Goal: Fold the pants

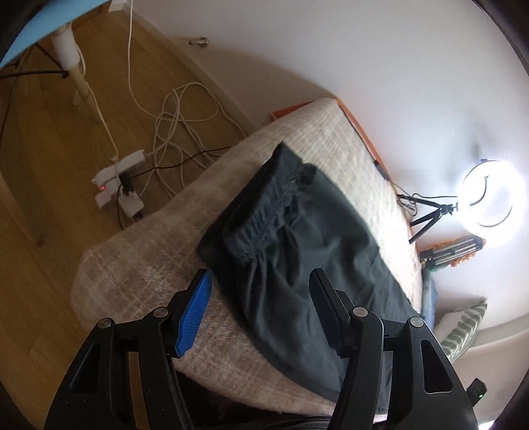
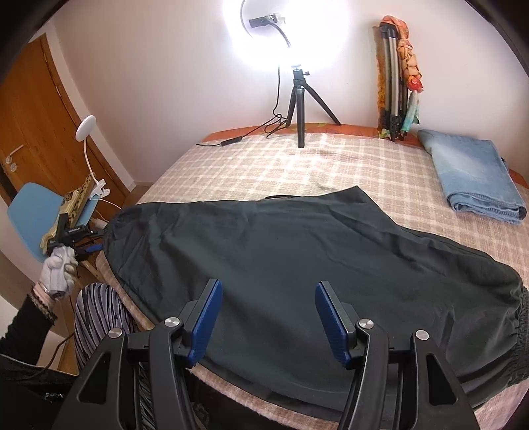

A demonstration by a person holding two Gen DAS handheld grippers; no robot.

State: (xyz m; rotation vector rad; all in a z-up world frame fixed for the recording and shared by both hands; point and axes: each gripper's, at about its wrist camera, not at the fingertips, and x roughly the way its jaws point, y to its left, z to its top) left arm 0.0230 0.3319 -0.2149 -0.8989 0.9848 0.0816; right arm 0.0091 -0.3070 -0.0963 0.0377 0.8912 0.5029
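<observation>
Pants (image 2: pixel 297 258): one dark pair, spread flat across the checked bedcover (image 2: pixel 264 158), filling the middle of my right wrist view from the left edge to the lower right. Gathered elastic band at the lower right edge there; in my left wrist view a gathered band runs through the centre of the frame, with the cloth trailing toward the lower right.

My right claw (image 2: pixel 266 314): bottom centre of its view, blue-padded fingers (image 2: pixel 203 325) standing well apart above the near part of the pants. Nothing gripped; the pads press on no cloth.

My left claw (image 1: pixel 259 311): bottom centre of its own view, fingers likewise well apart, one blue pad (image 1: pixel 195 314) over bare bedcover, the other finger over the dark cloth. Nothing held. The same claw shows small at the left edge of the right wrist view, carried by my gloved hand (image 2: pixel 61 271), just beside the left end of the pants; whether it touches them I cannot tell.

Folded jeans (image 2: pixel 476 178): upper right of the right wrist view, on the bedcover, well apart from the pants.

Ring light (image 2: pixel 291 29): lit, top centre, on a black tripod (image 2: pixel 301 106) standing at the far side of the bed.

Blue chair (image 2: pixel 33 215): left edge of the right wrist view.

Power strips (image 1: pixel 120 185) and white cables (image 1: pixel 178 125): on the wooden floor, left of centre in the left wrist view.
</observation>
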